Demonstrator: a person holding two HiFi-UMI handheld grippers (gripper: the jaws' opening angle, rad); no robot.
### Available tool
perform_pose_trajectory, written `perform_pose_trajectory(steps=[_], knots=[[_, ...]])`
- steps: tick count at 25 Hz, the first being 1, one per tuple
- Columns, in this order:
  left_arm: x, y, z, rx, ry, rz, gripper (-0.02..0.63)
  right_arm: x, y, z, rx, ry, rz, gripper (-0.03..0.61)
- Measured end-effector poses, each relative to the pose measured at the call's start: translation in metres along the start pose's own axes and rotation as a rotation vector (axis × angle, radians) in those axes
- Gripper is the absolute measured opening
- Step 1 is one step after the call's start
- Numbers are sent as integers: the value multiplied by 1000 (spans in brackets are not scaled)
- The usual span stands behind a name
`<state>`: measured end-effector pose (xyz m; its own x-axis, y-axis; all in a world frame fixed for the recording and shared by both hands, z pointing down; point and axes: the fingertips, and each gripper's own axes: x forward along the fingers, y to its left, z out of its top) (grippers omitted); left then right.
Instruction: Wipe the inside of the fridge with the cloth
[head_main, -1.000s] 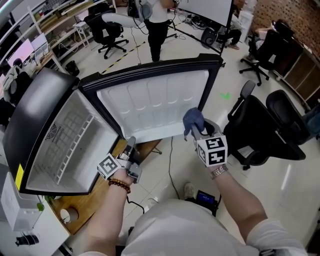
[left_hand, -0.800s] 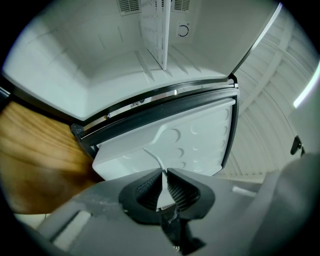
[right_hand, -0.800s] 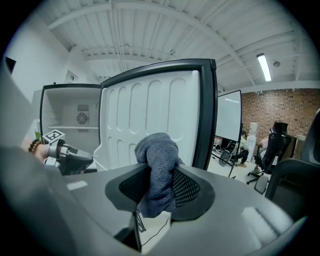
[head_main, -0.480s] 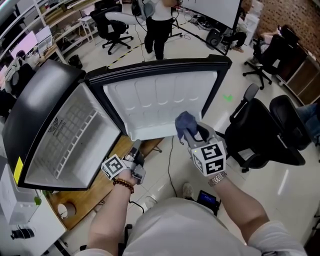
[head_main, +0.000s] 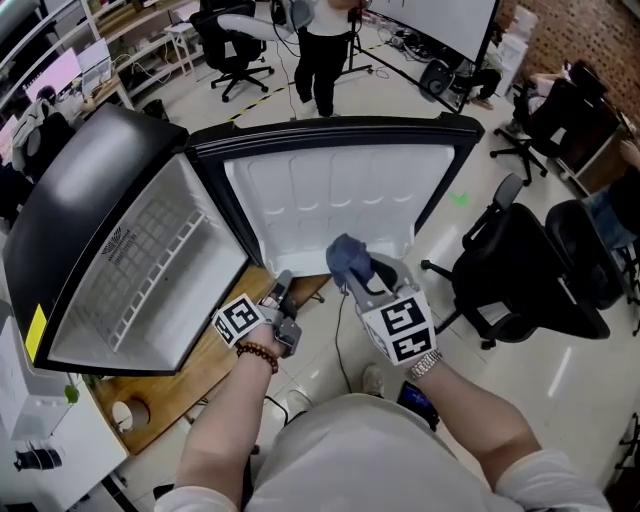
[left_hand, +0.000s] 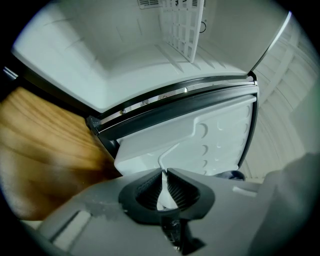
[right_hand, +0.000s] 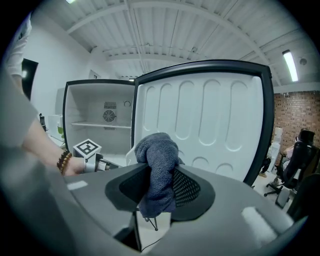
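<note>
Fridge (head_main: 120, 260) is parked on a wooden desk (head_main: 190, 385), and its door (head_main: 330, 200) is swung wide open so the white inner face is shown. The right claw (head_main: 360, 280) is held in front of the door's lower edge and is clamped on the blue cloth (head_main: 347, 260), which is bunched between its jaws. The left claw (head_main: 283, 290) is seen closed and empty, near the door's bottom hinge corner.
</note>
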<state>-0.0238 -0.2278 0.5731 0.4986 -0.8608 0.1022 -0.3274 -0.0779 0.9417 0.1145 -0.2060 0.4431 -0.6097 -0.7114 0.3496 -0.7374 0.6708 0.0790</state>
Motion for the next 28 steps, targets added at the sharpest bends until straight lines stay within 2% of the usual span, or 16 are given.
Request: perform_pose_trajectory(steps=[13, 20, 23, 28], knots=[[12, 5, 7, 27, 42, 16, 34, 18, 13, 4, -16, 26, 7, 129], [1, -1, 5, 78, 108, 6, 75, 28, 30, 18, -25, 11, 24, 129], [-14, -6, 8, 158, 127, 8, 75, 33, 46, 29, -28, -9, 45, 129], [-59, -27, 30, 393, 108, 38, 74, 43, 81, 52, -29, -49, 103, 129]])
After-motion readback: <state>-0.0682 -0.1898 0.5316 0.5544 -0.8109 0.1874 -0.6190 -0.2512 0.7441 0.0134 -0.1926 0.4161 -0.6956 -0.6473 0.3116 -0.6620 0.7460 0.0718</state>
